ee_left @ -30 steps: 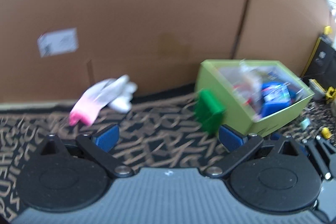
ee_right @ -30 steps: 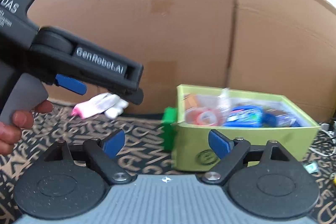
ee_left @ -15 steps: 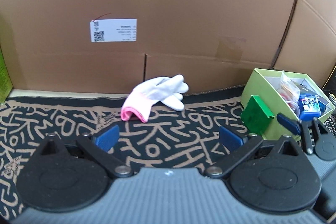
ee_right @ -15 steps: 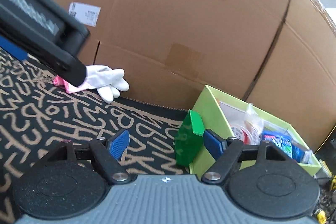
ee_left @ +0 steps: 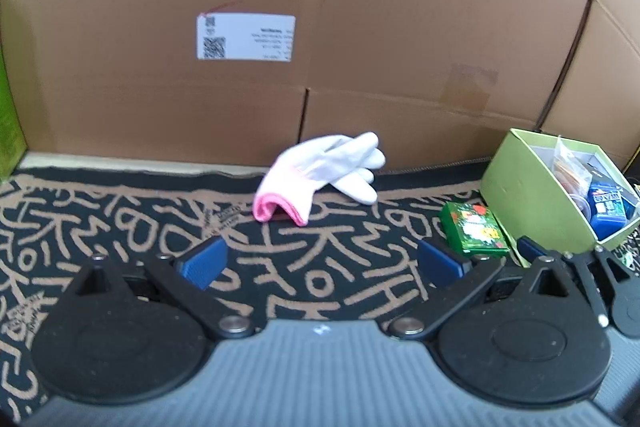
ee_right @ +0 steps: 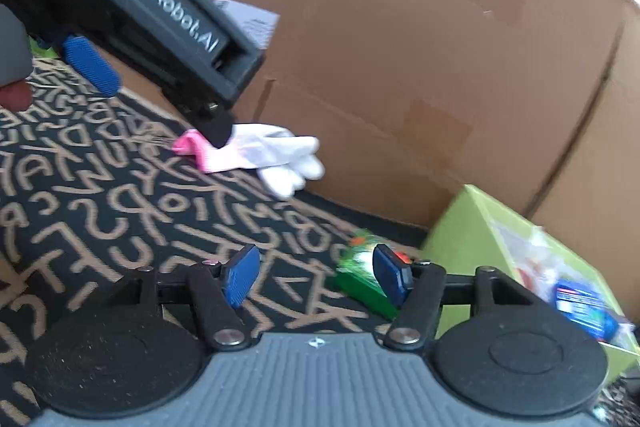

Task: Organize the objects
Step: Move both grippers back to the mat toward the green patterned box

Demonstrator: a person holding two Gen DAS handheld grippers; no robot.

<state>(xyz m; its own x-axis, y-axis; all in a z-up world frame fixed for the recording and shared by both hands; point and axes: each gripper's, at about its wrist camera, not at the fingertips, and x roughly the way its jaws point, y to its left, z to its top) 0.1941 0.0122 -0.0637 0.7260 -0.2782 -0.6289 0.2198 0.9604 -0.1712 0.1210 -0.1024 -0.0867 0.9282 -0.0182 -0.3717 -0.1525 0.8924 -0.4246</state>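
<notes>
A white glove [ee_left: 326, 167] with a pink cuff lies flat at the back edge of the patterned mat [ee_left: 120, 227], its fingers close against the cardboard wall [ee_left: 360, 27]. In my right-hand view the glove [ee_right: 260, 155] sits just past the tip of my left gripper [ee_right: 160, 23]; I cannot tell whether that tip touches the cuff.

Toward the right edge of the mat lies a small green packet [ee_left: 474, 227], flat, with a printed picture facing up. It sits just beside a light green box [ee_left: 532, 195] that stands at the back right corner, open at the top and filled with small packages, one of them blue.

My left gripper [ee_left: 322, 259] has its jaws spread wide with nothing between them, low over the mat in front of the glove. My right gripper [ee_right: 316, 273] also has its jaws apart and holds nothing; the green packet [ee_right: 360, 279] lies partly behind its right pad, and the light green box [ee_right: 500, 239] is beyond.

A white label [ee_left: 246, 37] with a code is stuck on the cardboard wall above the glove.
</notes>
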